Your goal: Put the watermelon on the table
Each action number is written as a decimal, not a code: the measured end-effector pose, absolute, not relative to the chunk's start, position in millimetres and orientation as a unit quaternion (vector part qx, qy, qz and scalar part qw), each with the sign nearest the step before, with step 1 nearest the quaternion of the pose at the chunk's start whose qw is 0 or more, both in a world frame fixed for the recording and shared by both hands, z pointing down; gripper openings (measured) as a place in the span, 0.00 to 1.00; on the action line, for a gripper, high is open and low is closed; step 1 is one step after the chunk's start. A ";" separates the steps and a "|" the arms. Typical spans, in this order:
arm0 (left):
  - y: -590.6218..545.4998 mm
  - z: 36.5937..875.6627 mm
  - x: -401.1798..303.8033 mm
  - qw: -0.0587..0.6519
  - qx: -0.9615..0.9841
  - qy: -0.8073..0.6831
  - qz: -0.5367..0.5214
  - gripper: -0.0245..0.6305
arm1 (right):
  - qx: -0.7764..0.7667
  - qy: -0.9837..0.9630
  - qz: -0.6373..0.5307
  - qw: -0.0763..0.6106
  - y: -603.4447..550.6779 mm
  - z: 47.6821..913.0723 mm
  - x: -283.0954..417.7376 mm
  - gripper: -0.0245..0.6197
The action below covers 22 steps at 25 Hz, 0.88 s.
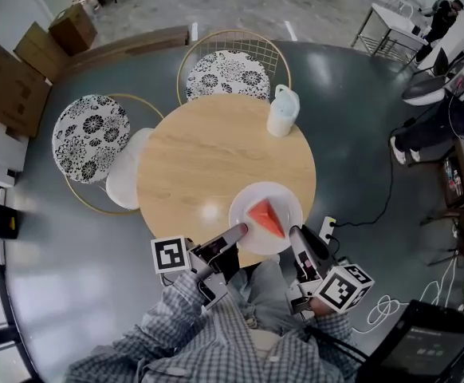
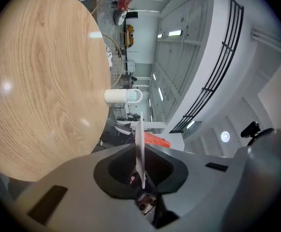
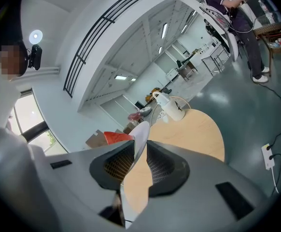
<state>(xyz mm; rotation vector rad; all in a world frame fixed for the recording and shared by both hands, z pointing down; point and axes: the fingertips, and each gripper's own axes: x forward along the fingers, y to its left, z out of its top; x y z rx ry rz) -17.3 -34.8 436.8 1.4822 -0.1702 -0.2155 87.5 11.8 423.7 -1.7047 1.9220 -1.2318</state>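
My left gripper (image 2: pixel 140 151) has its fingers pinched on the rim of a white plate (image 1: pixel 278 195), and my right gripper (image 3: pixel 137 153) grips the rim opposite, fingers closed on it; the watermelon (image 1: pixel 265 216) wedge lies on that plate between them. The plate overlaps the near edge of the round wooden table (image 1: pixel 200 158); whether it rests there I cannot tell; a white jug (image 1: pixel 282 112) stands at the far edge.

In the left gripper view the plate (image 2: pixel 139 139) shows me only its edge, hiding most of the watermelon (image 2: pixel 157 140). The desk (image 2: pixel 39 81) runs off that view's left side.
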 end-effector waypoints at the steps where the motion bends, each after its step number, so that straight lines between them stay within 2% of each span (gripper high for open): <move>1: -36.6 439.4 -14.2 0.730 0.672 -0.077 -0.095 0.10 | -0.593 0.666 -0.429 0.144 10.2 426.2 90.5 0.17; 22: -97.1 485.4 76.6 0.737 0.661 -0.111 -0.087 0.10 | -0.585 0.657 -0.466 0.094 -55.5 477.1 182.5 0.17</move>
